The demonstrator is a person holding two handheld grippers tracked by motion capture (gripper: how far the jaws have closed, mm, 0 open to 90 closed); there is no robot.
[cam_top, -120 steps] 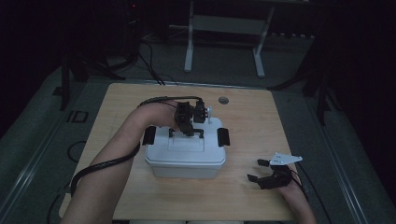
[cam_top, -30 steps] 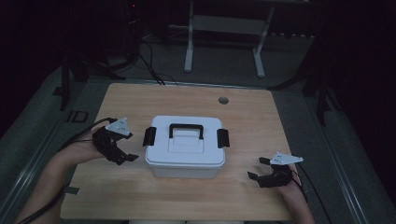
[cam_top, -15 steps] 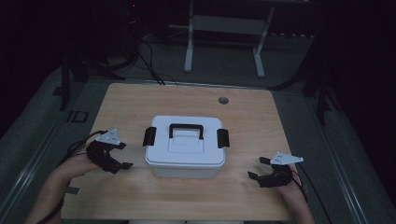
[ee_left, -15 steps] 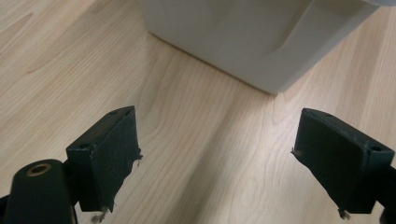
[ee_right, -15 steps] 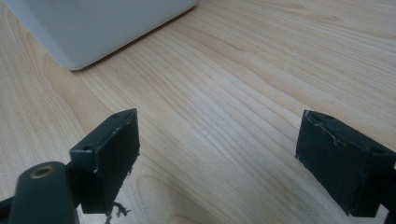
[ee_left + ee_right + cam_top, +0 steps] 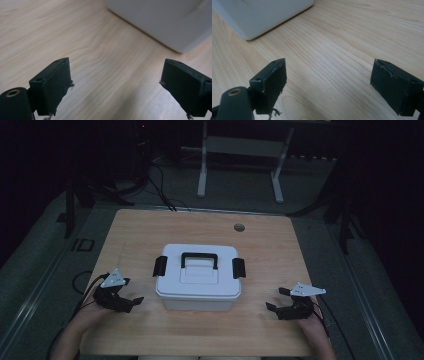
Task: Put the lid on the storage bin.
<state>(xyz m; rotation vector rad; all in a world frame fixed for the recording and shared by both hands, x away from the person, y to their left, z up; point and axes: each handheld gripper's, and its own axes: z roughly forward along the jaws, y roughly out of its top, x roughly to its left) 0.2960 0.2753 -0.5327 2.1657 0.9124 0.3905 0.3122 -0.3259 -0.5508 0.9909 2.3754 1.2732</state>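
Grippers rest on the wooden table (image 6: 150, 227) either side of the white latched storage box (image 6: 198, 277) at its middle, left gripper (image 6: 131, 301) and right gripper (image 6: 273, 307) both spread wide and empty, likely parked clear of the black handle (image 6: 199, 257).

Both arms come in from the bottom, one on each side. The left gripper (image 6: 131, 301) sits low by the left hand (image 6: 95, 312) — its fingers (image 6: 51, 86) are wide apart, holding nothing. The right gripper (image 6: 274, 299) is the same — fingers (image 6: 269, 85) spread wide, nothing between them.
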